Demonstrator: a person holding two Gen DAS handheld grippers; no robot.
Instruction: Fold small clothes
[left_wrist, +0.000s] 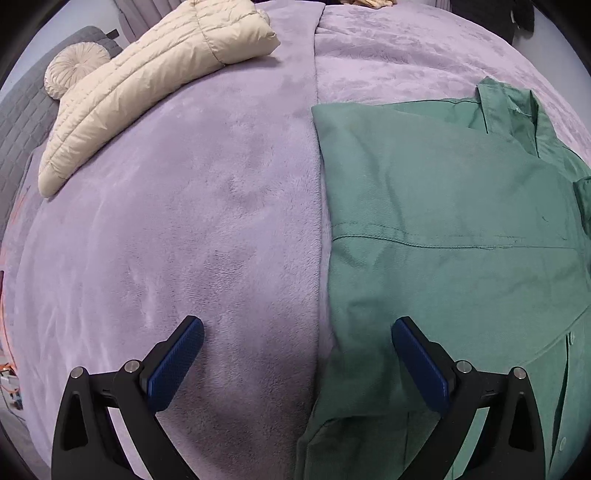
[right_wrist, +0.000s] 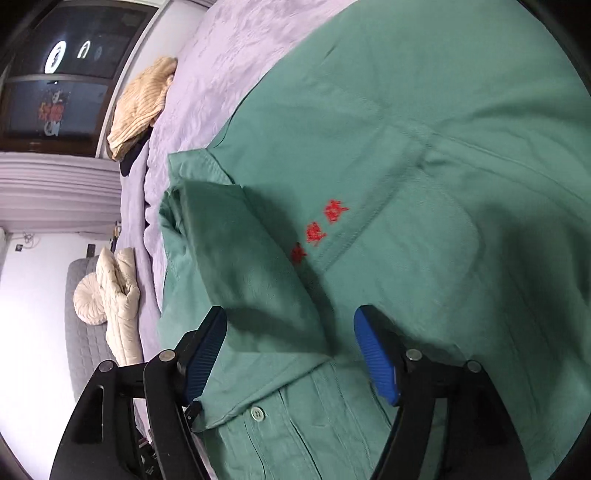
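Note:
A green button shirt lies spread on the lilac bedspread, its left edge folded straight. My left gripper is open above that edge, one blue pad over the bedspread and the other over the green cloth, with nothing between them. In the right wrist view the same shirt shows red embroidery above a chest pocket, its collar flap lying loose and a button near the bottom. My right gripper stands open over the collar flap, its pads not pressing on the cloth.
A cream quilted jacket and a round cream cushion lie at the far left of the bed, near a grey padded headboard. A folded tan knit sits at the bed's edge by a dark window.

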